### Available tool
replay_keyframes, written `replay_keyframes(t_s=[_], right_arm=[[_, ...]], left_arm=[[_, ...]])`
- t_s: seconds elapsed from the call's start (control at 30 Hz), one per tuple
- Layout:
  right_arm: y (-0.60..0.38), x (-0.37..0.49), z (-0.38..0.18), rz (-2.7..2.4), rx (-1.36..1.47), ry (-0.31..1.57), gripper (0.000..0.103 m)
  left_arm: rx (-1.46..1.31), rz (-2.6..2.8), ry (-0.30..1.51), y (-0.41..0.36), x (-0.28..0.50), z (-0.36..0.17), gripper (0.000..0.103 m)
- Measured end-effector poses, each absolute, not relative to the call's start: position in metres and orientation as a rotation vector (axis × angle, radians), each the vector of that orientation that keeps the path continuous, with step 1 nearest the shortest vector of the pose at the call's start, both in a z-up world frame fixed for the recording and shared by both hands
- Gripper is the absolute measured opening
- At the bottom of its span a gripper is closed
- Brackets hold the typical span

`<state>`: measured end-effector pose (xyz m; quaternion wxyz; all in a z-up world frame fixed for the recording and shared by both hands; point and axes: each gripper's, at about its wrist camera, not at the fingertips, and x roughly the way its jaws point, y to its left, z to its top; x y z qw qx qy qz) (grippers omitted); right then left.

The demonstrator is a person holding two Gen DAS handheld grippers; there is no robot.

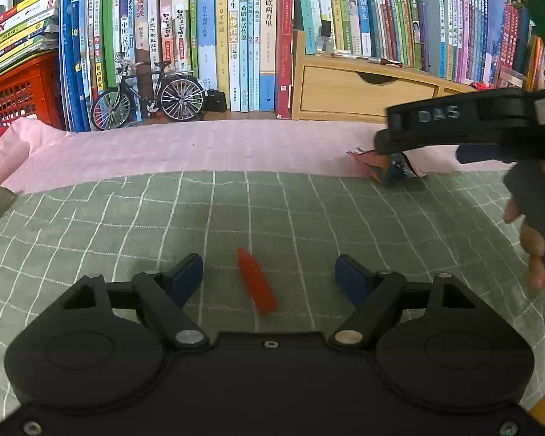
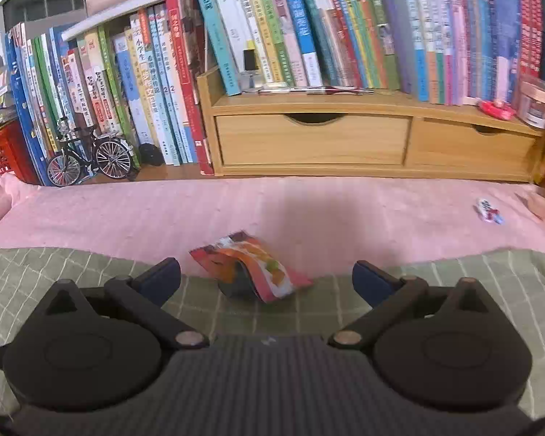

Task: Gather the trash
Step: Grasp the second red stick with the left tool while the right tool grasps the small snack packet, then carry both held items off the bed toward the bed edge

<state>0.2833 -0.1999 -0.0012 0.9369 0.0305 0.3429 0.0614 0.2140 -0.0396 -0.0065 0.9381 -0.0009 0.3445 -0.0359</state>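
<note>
A small red wrapper (image 1: pixel 257 282) lies on the green checked cloth (image 1: pixel 91 225), between the spread fingers of my left gripper (image 1: pixel 269 277), which is open around it without touching. A crumpled orange and red snack bag (image 2: pixel 252 267) arches up at the seam of the green cloth and the pink cloth (image 2: pixel 127 214). My right gripper (image 2: pixel 267 279) is open just in front of that bag. In the left wrist view the same snack bag (image 1: pixel 379 167) sits under the right gripper (image 1: pixel 407 143). A small white and blue wrapper (image 2: pixel 489 210) lies far right on the pink cloth.
A wall of upright books (image 1: pixel 236 36) backs the table. A wooden drawer unit (image 2: pixel 345 138), a model bicycle (image 1: pixel 149 92) and a red crate (image 1: pixel 18 91) stand along it. A hand (image 1: pixel 530 243) holds the right gripper at the right edge.
</note>
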Motion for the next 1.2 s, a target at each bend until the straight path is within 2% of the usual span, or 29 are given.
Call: replay_keyframes(t_s=[0.27,0.33,0.37,0.4,0.43,0.47,0.5,0.57,0.67,0.93,1.2], right_arm=[[-0.195,0.309,-0.019,0.117,0.056,0.739,0.103],[-0.195,0.312,-0.023,0.128,0.064,0.752,0.097],[-0.195,0.313,-0.024,0.134,0.066,0.762,0.088],[-0.195,0.313,-0.025,0.139,0.067,0.77,0.083],[-0.194,0.312,-0.026,0.138,0.066,0.771,0.071],[-0.194,0.311,-0.025,0.131,0.056,0.762,0.059],[-0.194,0.309,-0.024,0.133,0.052,0.76,0.055],[-0.195,0.306,-0.02,0.145,0.066,0.755,0.049],[-0.198,0.301,-0.013,0.157,0.087,0.736,0.046],[-0.214,0.27,0.017,0.216,0.14,0.688,0.045],[-0.224,0.216,0.04,0.286,0.108,0.651,0.045]], left_arm=[[0.026,-0.073,0.699,-0.042,0.22,-0.009,0.078],[0.028,-0.071,0.698,-0.042,0.222,-0.009,0.077],[0.028,-0.07,0.695,-0.043,0.222,-0.009,0.073],[0.029,-0.069,0.691,-0.042,0.222,-0.009,0.065],[0.028,-0.067,0.686,-0.042,0.222,-0.008,0.059],[0.026,-0.069,0.68,-0.041,0.222,-0.007,0.042],[0.02,-0.074,0.675,-0.04,0.222,-0.006,0.026],[-0.004,-0.077,0.673,-0.037,0.222,-0.005,0.01],[-0.03,-0.076,0.67,-0.032,0.22,-0.004,0.01],[-0.076,-0.129,0.631,-0.018,0.194,0.013,0.009],[0.002,-0.202,0.558,-0.007,0.139,0.032,0.01]])
